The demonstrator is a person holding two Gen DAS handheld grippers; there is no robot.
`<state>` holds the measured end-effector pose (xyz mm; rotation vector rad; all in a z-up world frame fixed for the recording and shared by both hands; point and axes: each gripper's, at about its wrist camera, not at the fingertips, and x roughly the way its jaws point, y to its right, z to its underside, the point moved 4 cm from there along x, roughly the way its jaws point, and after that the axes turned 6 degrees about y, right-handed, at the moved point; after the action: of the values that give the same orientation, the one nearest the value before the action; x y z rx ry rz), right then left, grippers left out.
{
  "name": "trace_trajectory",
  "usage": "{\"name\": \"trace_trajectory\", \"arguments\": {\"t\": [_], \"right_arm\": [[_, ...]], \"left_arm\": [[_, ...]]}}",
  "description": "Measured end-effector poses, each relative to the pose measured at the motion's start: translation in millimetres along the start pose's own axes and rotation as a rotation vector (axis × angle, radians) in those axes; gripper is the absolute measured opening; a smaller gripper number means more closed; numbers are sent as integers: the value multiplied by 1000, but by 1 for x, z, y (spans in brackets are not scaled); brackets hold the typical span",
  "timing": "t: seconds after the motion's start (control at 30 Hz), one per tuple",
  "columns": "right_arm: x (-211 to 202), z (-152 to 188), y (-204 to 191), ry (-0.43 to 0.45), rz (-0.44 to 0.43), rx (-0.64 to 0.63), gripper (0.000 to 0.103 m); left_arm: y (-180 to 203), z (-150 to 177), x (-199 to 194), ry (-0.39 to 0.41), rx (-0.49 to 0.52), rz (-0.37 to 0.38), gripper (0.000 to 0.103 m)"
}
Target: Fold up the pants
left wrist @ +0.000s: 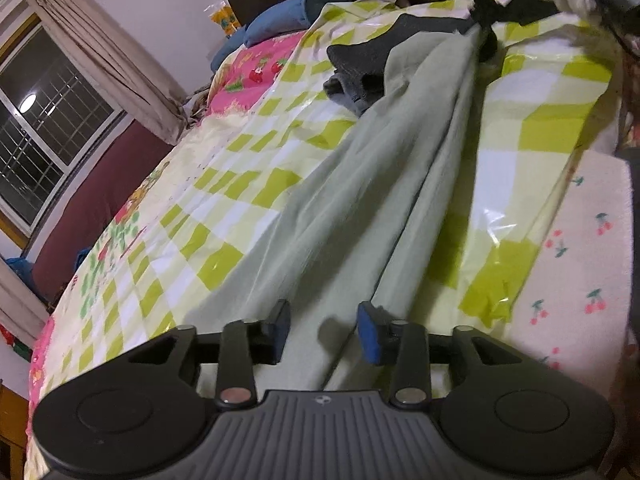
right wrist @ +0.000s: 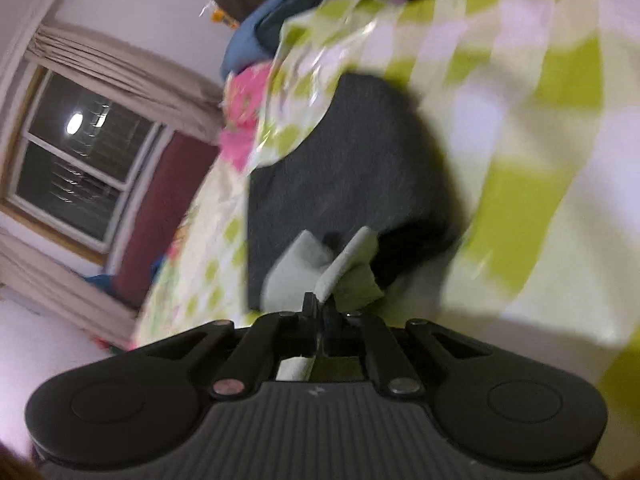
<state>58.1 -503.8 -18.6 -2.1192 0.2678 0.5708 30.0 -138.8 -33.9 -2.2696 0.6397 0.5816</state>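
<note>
While right gripper (right wrist: 320,300) fingers clamp the pale-green pants (left wrist: 360,200) (far end), left gripper (left wrist: 320,330) fingers stand apart.

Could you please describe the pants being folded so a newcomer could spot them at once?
On the bed's green-and-white checked cover, look along the middle. The pale green pants stretch out there, unlike the dark grey garment at their far end.
</note>
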Motion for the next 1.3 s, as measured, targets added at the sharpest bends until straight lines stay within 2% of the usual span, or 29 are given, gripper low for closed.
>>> {"name": "trace_trajectory", "arguments": {"t": [0.1,0.17,0.27,0.33,0.4,0.47,0.57,0.67,0.77,0.83,0.9,1.0,1.13,1.23,1.3], "right_arm": [[14,13,15,-77,64,4,4],[13,18,20,-78,110,-14,4],[0,12,18,-47,111,27,11],[-16,11,5,-2,157,-86,12],[-34,21,-23,35,184,-263,12],[-49,45,-60,28,114,-457,12],[-52,112,-122,-101,-74,-747,16],[-44,195,-171,-239,-258,-1028,15],[-35,265,-196,-351,-359,-1289,15],[-31,291,-202,-403,-397,-1414,15],[-30,309,-202,-414,-413,-1538,16],[-25,326,-199,-448,-435,-1655,25],[-18,338,-193,-474,-439,-1745,26],[-13,337,-194,-470,-422,-1746,27],[-9,336,-197,-466,-411,-1726,27]], "left_arm": [[9,8,5,-38,7,15,54],[9,13,2,-41,14,19,54],[-2,21,-9,-45,2,5,54],[-14,30,-16,-55,-14,-21,54],[-27,41,-25,-67,-31,-59,54],[-40,53,-33,-82,-51,-90,54],[-52,72,-40,-106,-52,-127,54],[-57,86,-43,-116,-37,-132,54],[-59,93,-51,-94,-10,-110,54],[-60,99,-54,-96,25,-102,54],[-61,104,-56,-94,48,-87,54],[-63,107,-58,-84,65,-49,54],[-64,110,-61,-75,110,-17,54],[-68,114,-60,-74,142,-31,57],[-76,115,-56,-83,116,-51,57]]}}
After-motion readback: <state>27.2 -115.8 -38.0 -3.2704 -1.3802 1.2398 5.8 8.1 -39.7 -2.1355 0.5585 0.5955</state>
